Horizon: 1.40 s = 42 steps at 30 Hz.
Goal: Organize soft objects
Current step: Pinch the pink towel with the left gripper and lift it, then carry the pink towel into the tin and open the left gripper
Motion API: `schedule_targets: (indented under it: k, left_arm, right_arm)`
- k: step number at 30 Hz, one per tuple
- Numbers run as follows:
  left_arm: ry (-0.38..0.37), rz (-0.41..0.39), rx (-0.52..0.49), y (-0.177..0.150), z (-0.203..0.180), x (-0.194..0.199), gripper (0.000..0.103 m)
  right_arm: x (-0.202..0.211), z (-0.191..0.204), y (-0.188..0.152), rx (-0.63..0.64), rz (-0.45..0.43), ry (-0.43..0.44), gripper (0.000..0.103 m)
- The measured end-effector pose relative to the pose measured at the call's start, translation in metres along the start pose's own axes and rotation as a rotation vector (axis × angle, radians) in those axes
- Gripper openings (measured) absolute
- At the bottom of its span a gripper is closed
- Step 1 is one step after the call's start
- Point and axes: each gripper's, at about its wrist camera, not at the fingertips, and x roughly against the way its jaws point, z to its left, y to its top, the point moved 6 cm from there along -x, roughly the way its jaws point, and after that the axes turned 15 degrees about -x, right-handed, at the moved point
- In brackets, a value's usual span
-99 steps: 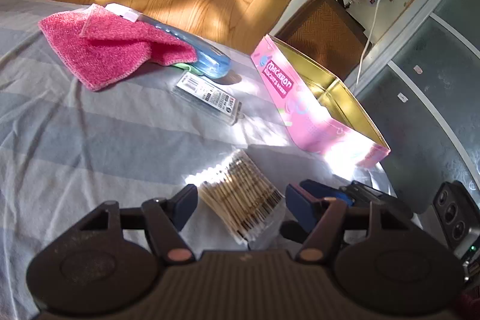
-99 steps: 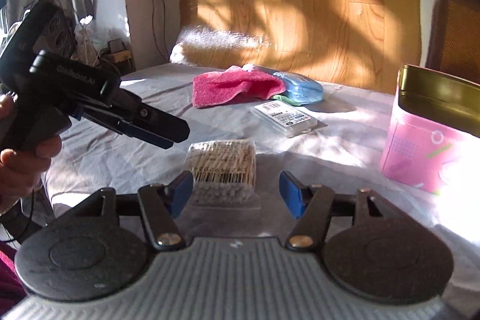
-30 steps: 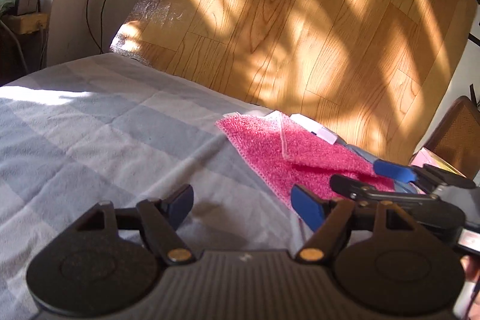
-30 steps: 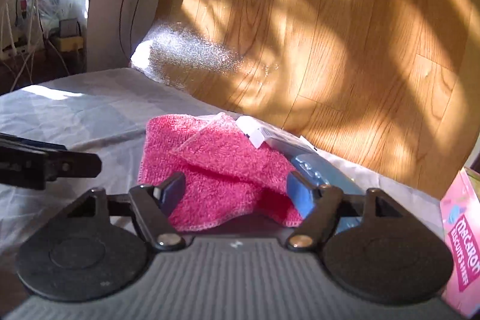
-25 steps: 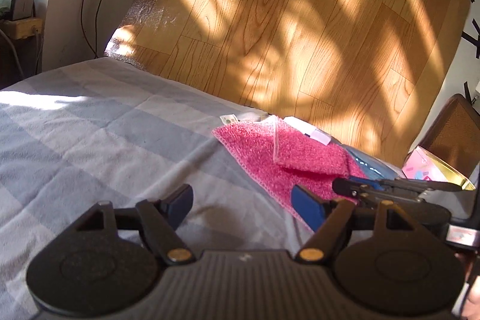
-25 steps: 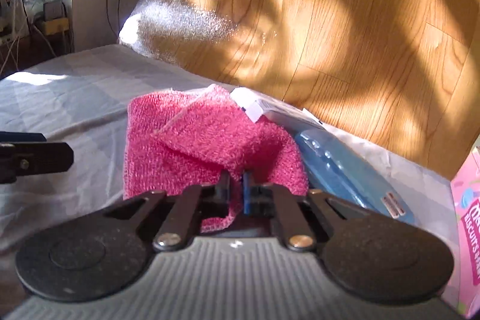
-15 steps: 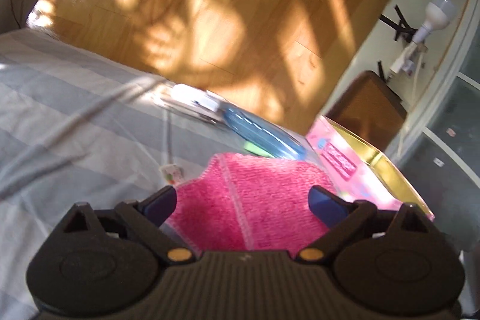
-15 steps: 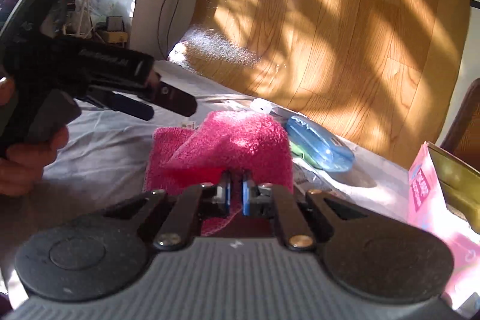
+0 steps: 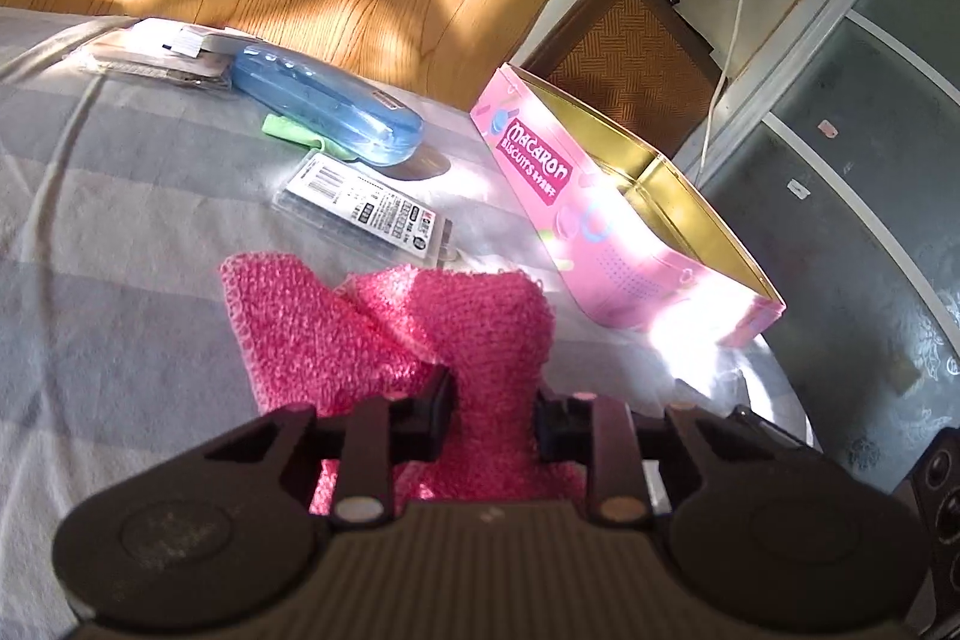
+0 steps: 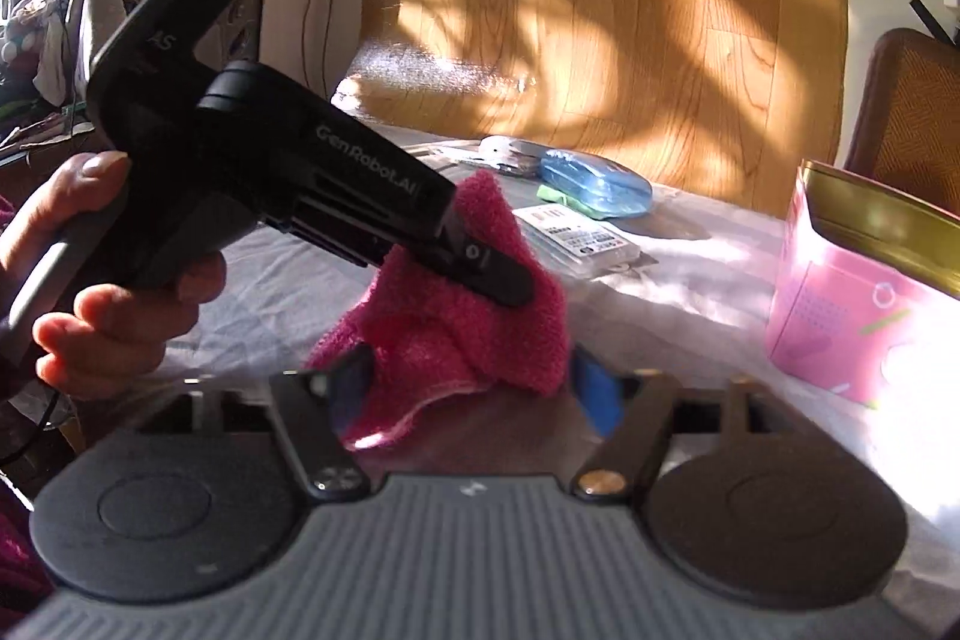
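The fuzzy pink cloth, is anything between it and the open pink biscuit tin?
Nothing visible does. The fuzzy pink cloth is pinched in the left gripper, and only bare grey bedsheet lies between it and the open pink biscuit tin.

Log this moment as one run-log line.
left gripper: just closed, shut on pink cloth | right gripper: just opened, released cloth | pink tin: open, cloth not yet inside

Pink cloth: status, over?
Left hand-held gripper just closed, shut on pink cloth. Right hand-held gripper just opened, cloth between its jaws, unpressed. Open pink tin beside, path clear.
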Motion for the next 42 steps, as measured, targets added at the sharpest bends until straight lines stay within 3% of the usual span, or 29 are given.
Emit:
schedule_targets:
  k: [1, 3, 4, 7, 11, 15, 18, 20, 21, 22, 24, 25, 26, 28, 29, 32, 35, 39, 42]
  left_arm:
    - [-0.011, 0.003, 0.009, 0.002, -0.002, 0.0, 0.022]
    - [-0.051, -0.004, 0.003, 0.012, -0.012, 0.001, 0.021]
    - [-0.052, -0.011, -0.023, 0.019, -0.02, 0.002, 0.021]
    - [-0.064, -0.054, -0.115, 0.053, -0.047, 0.002, 0.021]
    - [-0.14, -0.126, -0.194, 0.107, -0.087, -0.014, 0.021]
    - [-0.197, -0.131, -0.264, 0.143, -0.124, -0.06, 0.021]
    - [-0.193, -0.096, -0.297, 0.153, -0.14, -0.103, 0.023]
    - [-0.179, -0.054, -0.289, 0.152, -0.142, -0.131, 0.026]
    - [-0.16, -0.035, -0.288, 0.15, -0.141, -0.143, 0.029]
    - [-0.119, -0.009, -0.287, 0.148, -0.14, -0.154, 0.04]
    - [-0.028, 0.022, -0.299, 0.143, -0.136, -0.166, 0.054]
    - [-0.007, 0.023, -0.314, 0.141, -0.134, -0.165, 0.059]
    - [0.003, 0.017, -0.333, 0.138, -0.133, -0.16, 0.062]
    - [0.032, -0.004, -0.377, 0.133, -0.129, -0.144, 0.088]
    - [0.05, -0.027, -0.407, 0.132, -0.127, -0.13, 0.09]
    - [0.064, -0.083, -0.454, 0.126, -0.114, -0.09, 0.091]
    - [0.111, -0.112, -0.437, 0.117, -0.088, -0.054, 0.091]
    - [0.181, -0.112, -0.335, 0.1, -0.039, -0.02, 0.092]
    - [0.223, -0.101, -0.232, 0.088, -0.003, -0.007, 0.092]
  right_arm:
    - [-0.003, -0.001, 0.001, -0.013, 0.019, 0.014, 0.084]
    - [-0.005, -0.003, -0.001, -0.03, 0.039, 0.033, 0.015]
    - [-0.002, -0.005, 0.003, -0.039, 0.015, 0.026, 0.011]
    - [0.019, -0.018, 0.022, -0.054, -0.132, -0.029, 0.011]
    - [0.048, -0.053, 0.055, -0.052, -0.369, -0.245, 0.011]
    - [0.063, -0.098, 0.074, -0.044, -0.499, -0.475, 0.011]
    - [0.064, -0.136, 0.079, -0.058, -0.504, -0.616, 0.011]
    - [0.061, -0.157, 0.078, -0.093, -0.478, -0.666, 0.012]
    - [0.06, -0.167, 0.076, -0.106, -0.458, -0.692, 0.014]
    - [0.059, -0.176, 0.074, -0.116, -0.435, -0.72, 0.017]
    - [0.056, -0.189, 0.066, -0.137, -0.392, -0.764, 0.043]
    - [0.058, -0.191, 0.063, -0.148, -0.395, -0.771, 0.051]
    - [0.063, -0.191, 0.061, -0.157, -0.406, -0.77, 0.059]
    - [0.068, -0.19, 0.056, -0.156, -0.417, -0.779, 0.066]
    - [0.069, -0.189, 0.055, -0.15, -0.417, -0.788, 0.067]
    - [0.075, -0.192, 0.053, -0.152, -0.411, -0.803, 0.068]
    - [0.086, -0.189, 0.048, -0.128, -0.432, -0.84, 0.076]
    - [0.087, -0.188, 0.052, -0.052, -0.423, -0.894, 0.079]
    - [0.085, -0.194, 0.077, -0.114, -0.439, -0.846, 0.079]
